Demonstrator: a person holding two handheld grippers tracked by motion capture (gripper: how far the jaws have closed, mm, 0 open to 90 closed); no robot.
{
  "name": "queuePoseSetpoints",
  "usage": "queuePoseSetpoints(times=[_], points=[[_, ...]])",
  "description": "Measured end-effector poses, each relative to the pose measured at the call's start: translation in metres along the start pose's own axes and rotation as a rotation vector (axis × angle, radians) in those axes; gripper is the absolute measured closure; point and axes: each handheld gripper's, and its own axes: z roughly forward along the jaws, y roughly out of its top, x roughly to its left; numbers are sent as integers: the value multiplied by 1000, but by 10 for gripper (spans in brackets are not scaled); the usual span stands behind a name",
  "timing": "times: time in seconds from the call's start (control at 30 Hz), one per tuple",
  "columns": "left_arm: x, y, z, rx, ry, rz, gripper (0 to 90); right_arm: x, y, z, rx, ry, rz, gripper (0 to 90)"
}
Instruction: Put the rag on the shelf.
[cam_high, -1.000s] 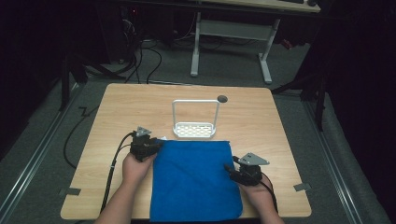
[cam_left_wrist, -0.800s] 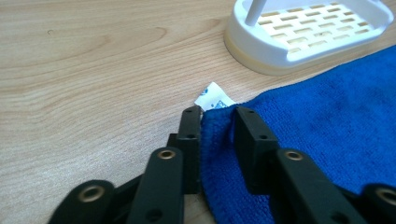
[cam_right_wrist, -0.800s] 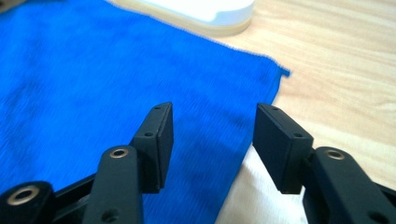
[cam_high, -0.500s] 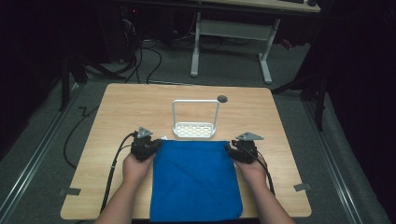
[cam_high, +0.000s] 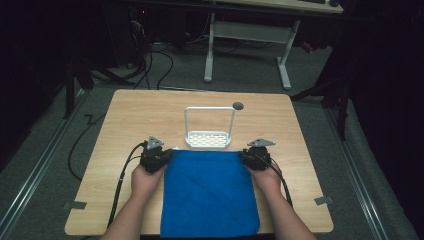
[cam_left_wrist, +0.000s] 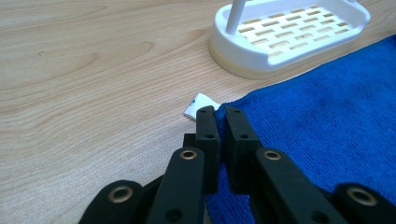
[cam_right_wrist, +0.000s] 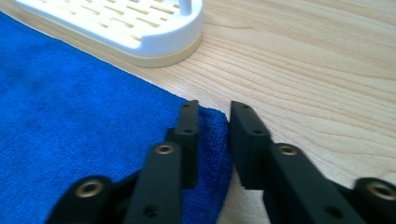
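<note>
A blue cloth (cam_high: 210, 192) lies flat on the wooden table (cam_high: 140, 110), reaching its near edge. My left gripper (cam_high: 167, 154) is at the cloth's far left corner. In the left gripper view that gripper (cam_left_wrist: 220, 112) is shut on the corner of the cloth (cam_left_wrist: 327, 121), beside a small white label (cam_left_wrist: 196, 103). My right gripper (cam_high: 245, 156) is at the far right corner. In the right gripper view its jaws (cam_right_wrist: 215, 109) have just been closing. They straddle the cloth's (cam_right_wrist: 70, 102) corner, with a gap still showing on one side.
A white slotted rack (cam_high: 209, 135) with an upright hoop stands just beyond the cloth's far edge, close to both grippers (cam_left_wrist: 280, 37) (cam_right_wrist: 140, 28). A dark round spot (cam_high: 238, 105) marks the table behind it. Cables trail from both grippers toward the near edge.
My right hand has moved from the cloth's right edge forward to its far right corner. The left hand has stayed at the far left corner.
</note>
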Motion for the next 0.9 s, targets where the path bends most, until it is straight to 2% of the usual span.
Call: queuePoseSetpoints(times=[0.03,0.1,0.2,0.23,0.27,0.37,0.43,0.5,0.53,0.57,0.63,0.7,0.77,0.87,0.9], points=[[0,0,0,-1,-4,1,855,0,-1,0,-5,21,11,840],[0,0,0,-3,-7,3,857,2,-1,0,-8,29,4,871],[-1,0,-1,-12,-10,11,858,5,0,-1,2,32,-8,875],[1,0,-2,-27,-21,2,858,7,0,-5,-19,30,-24,875],[0,-1,-4,-43,-26,12,858,8,0,-7,-29,33,-16,875],[-7,-3,-11,-95,-17,63,858,15,-1,-23,-105,39,-19,875],[-10,-3,-13,-100,4,103,864,19,-2,-32,-148,44,-31,874],[-10,-2,-14,-89,15,104,865,21,-3,-36,-166,37,-41,874],[-7,-1,-17,-89,6,56,867,22,-4,-42,-191,44,-38,874],[-7,-1,-19,-84,-4,40,868,23,-4,-44,-189,46,-43,874],[-8,0,-22,-83,-9,37,868,23,-6,-47,-195,60,-37,874],[-16,2,-28,-97,1,69,868,22,-8,-48,-201,71,-31,874],[-23,5,-35,-125,-9,72,868,20,-8,-52,-213,95,-13,875],[-26,6,-40,-138,-7,80,867,19,-7,-56,-232,103,-10,875],[-29,6,-44,-146,13,105,867,21,-6,-61,-247,97,-17,876]])
